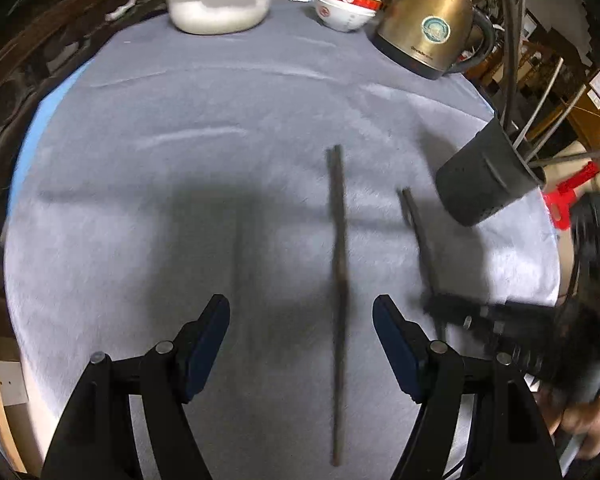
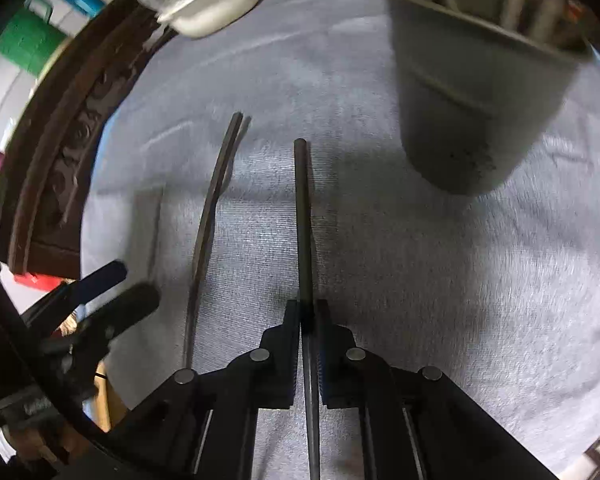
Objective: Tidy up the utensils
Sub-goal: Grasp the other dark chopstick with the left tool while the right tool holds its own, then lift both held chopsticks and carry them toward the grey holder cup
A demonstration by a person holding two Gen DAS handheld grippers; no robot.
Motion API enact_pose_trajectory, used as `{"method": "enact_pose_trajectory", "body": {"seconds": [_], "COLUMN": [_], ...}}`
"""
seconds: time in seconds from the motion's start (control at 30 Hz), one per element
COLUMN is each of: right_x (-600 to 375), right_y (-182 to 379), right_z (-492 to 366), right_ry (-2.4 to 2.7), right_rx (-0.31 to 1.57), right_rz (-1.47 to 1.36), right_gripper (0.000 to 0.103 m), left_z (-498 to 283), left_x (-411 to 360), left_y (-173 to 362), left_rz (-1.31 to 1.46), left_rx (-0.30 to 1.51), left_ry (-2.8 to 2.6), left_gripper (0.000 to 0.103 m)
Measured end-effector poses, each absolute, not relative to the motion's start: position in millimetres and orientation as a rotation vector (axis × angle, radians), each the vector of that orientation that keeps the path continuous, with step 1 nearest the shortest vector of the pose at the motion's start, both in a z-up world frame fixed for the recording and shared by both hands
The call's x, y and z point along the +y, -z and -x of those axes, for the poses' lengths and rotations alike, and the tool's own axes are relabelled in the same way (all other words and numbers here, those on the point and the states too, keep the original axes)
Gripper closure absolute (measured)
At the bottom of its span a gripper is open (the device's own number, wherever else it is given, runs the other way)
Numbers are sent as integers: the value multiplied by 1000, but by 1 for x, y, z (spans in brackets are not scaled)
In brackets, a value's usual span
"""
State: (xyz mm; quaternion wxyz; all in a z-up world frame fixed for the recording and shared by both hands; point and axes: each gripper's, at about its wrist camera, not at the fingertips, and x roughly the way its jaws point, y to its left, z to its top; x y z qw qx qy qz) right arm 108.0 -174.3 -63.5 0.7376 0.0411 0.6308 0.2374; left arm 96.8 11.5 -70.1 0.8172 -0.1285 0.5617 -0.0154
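On the grey cloth [image 1: 180,160] lies a pair of dark chopsticks [image 1: 339,280], running away from me between the wide-apart fingers of my left gripper [image 1: 301,316], which is open and above them. My right gripper [image 2: 309,312] is shut on a single dark chopstick [image 2: 303,216] that sticks out ahead of its jaws; in the left wrist view that chopstick [image 1: 418,232] and the right gripper [image 1: 440,308] appear at the right. A dark grey utensil cup [image 1: 488,176] [image 2: 472,92] holding several chopsticks stands ahead and to the right. The lying pair [image 2: 212,216] shows left of the held one.
At the table's far side stand a white tub [image 1: 216,4], stacked red-and-white bowls [image 1: 346,4] and a brass kettle [image 1: 432,28]. A carved dark wooden table edge [image 2: 60,152] curves round the left. A hand [image 1: 584,416] holds the right gripper.
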Motion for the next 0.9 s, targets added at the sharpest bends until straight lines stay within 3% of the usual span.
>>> {"method": "enact_pose_trajectory", "body": {"seconds": [0.23, 0.3, 0.37, 0.4, 0.47, 0.6, 0.73, 0.83, 0.9], "right_x": [-215, -223, -232, -235, -240, -236, -235, -225, -215], "right_y": [61, 62, 62, 63, 64, 63, 55, 48, 45], "right_z": [-96, -94, -94, -94, -97, -98, -100, -106, -110], "right_ry": [-515, -512, -513, -509, -503, -512, -508, -503, -483], "right_rx": [1356, 1353, 1347, 1346, 1344, 1336, 1299, 1284, 1282], "right_rz": [-222, -243, -265, -274, -285, -292, -269, -234, -188], "right_gripper": [92, 92, 91, 91, 83, 73, 37, 37, 37], "left_z": [-141, -150, -156, -156, -157, -147, -132, -128, -129], "left_x": [-5, -10, -15, -17, -19, -12, -2, 4, 7], "left_y": [77, 84, 93, 91, 94, 94, 93, 89, 84], "left_rz": [231, 224, 228, 208, 190, 193, 217, 237, 268], "left_rx": [1315, 1351, 1396, 1375, 1392, 1404, 1419, 1415, 1402], "left_ry": [27, 11, 20, 11, 25, 45, 60, 44, 46], "left_gripper": [30, 52, 65, 79, 97, 97, 97, 84, 68]}}
